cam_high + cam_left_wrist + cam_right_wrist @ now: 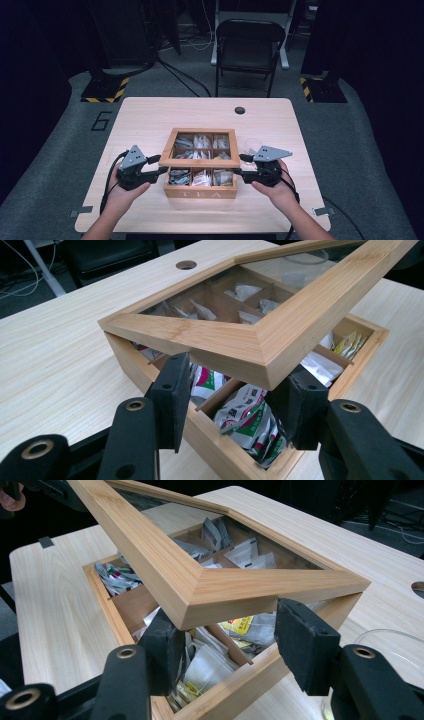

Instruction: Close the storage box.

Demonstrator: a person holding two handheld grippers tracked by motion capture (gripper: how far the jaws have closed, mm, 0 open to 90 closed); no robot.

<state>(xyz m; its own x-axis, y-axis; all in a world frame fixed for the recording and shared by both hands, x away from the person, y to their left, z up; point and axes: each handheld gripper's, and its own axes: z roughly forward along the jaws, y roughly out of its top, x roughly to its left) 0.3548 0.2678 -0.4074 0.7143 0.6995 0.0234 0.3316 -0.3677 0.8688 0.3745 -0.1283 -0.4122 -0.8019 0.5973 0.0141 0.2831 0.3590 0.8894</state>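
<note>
table (150, 120): pale wood grain, flat, rounded corners, round hole at far edge; under both grippers
tea box (200, 191): light wood, square, divided into compartments, "TEA" on front wall; sits between the two grippers
lid (200, 337): wood frame with clear pane, mitred corners, front edge raised off the box, tilted; near corners sit above each gripper's jaws
left gripper (235, 407): black, padded jaws apart, straddling lid's left front corner from below; pads look clear of the wood, contact hard to tell
right gripper (225, 647): black, jaws apart under lid's right front corner; left pad near the wood, touch unclear
tea bags (247, 420): crinkly paper and foil sachets, white, green, red; partly hidden by lid frame, print unreadable
clear item (395, 642): curved transparent rim right of right gripper, cut off
</note>
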